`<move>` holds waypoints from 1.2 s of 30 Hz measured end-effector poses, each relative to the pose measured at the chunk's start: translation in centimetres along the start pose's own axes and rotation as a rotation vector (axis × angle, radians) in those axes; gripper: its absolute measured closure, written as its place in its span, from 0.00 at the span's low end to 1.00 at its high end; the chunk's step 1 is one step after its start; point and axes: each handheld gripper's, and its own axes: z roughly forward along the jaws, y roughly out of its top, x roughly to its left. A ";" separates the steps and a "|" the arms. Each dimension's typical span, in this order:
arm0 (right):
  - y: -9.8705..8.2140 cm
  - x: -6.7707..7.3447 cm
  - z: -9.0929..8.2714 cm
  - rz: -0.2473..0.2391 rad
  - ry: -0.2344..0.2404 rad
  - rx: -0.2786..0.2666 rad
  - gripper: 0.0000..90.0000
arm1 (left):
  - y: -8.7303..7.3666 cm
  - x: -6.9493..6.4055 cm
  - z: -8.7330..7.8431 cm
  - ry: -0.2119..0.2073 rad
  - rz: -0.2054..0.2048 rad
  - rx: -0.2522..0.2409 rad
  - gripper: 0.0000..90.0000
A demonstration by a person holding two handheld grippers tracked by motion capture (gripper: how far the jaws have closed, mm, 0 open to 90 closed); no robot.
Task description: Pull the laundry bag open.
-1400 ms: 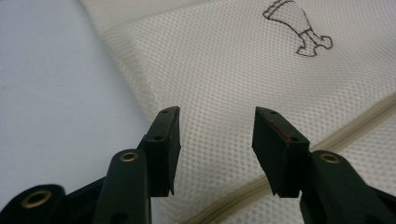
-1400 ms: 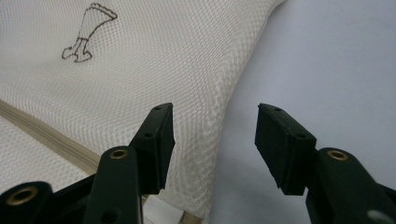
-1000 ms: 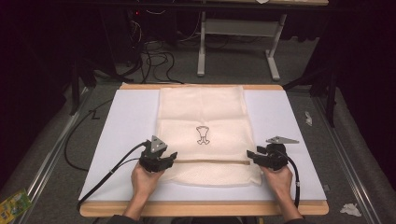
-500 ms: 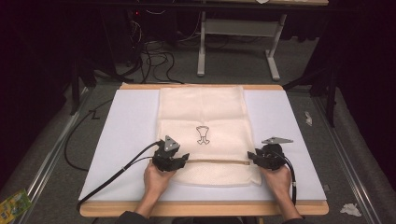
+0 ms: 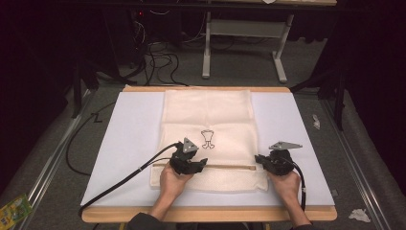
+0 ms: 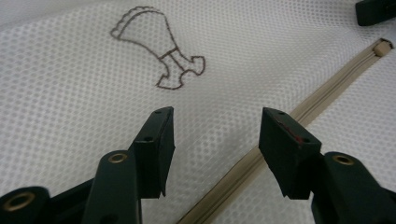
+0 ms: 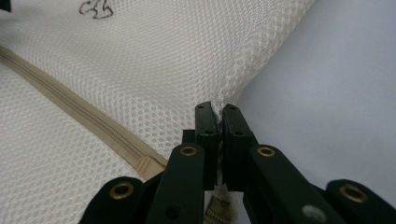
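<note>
Lying flat on the white mat (image 5: 129, 139): one mesh laundry bag (image 5: 208, 115), one zipper (image 6: 322, 95), one printed emblem (image 6: 156, 53). Right gripper (image 7: 218, 119), just closing, pinches the bag's edge. Left gripper (image 6: 215, 140) hovers with jaws apart, still widening, over the zipper; its view shows the zipper's end stop.

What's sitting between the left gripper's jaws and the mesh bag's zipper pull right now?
Nothing but bare bag: in the left gripper view, the open left gripper hangs over the mesh bag, with just the beige zipper running on to the zipper pull.

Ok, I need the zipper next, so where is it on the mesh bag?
In the high view the zipper crosses the mesh bag near its front edge, between the left gripper and right gripper, below the small printed drawing.
</note>
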 end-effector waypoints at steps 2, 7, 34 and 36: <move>0.0 -0.1 -0.1 0.007 0.008 -0.004 0.98 | 0.4 -0.6 0.3 -0.015 0.009 0.001 0.51; 0.2 0.0 -0.5 0.012 0.034 -0.003 0.98 | 1.3 -1.9 0.7 -0.040 0.037 -0.002 0.53; 1.4 -0.2 -1.7 0.031 0.087 -0.051 0.98 | 3.1 -6.5 3.1 -0.178 0.083 0.046 0.55; 1.4 -0.2 -1.8 0.032 0.096 -0.063 0.98 | 3.6 -6.9 3.1 -0.181 0.090 0.039 0.57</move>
